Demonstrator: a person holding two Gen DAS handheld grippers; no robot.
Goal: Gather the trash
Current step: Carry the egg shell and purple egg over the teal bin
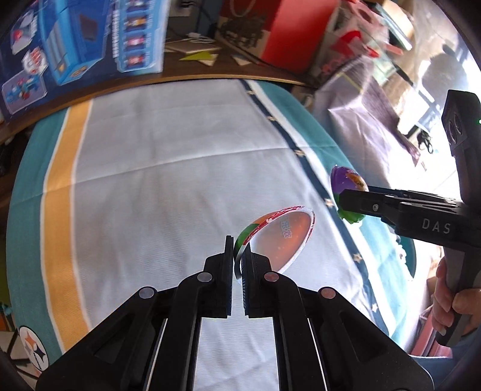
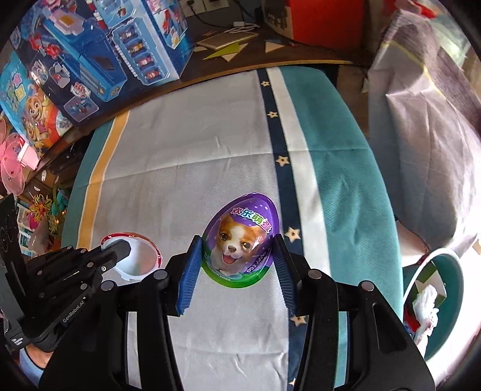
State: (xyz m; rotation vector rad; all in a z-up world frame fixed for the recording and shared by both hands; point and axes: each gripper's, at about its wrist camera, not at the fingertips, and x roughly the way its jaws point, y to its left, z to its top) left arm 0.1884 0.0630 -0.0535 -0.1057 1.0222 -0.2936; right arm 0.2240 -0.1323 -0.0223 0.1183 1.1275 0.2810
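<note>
Left gripper (image 1: pixel 237 255), angled steeply downward, its jaws nearly closed on the rim of one half egg shell (image 1: pixel 278 237), white inside with a red-patterned edge, lifted clear of the tablecloth (image 1: pixel 180 150); blurred print on the shell's inner face is illegible. The arm carries the label "GenRobot.AI" in the right wrist view. Right gripper (image 2: pixel 237 264), likewise pitched downward, its blue-padded jaws at medium width pressing both sides of one purple egg package (image 2: pixel 240 240) showing a puppy, Chinese characters, and "HAPPY EGG" on the green lower band. A person's hand (image 1: pixel 451 300) grips the right handle, marked "DAS". One teal bin (image 2: pixel 445 300), holding crumpled white paper, stands beside the table's right edge. Beyond the table, several blue toy boxes (image 2: pixel 105 54) and one red box (image 2: pixel 324 21).
</note>
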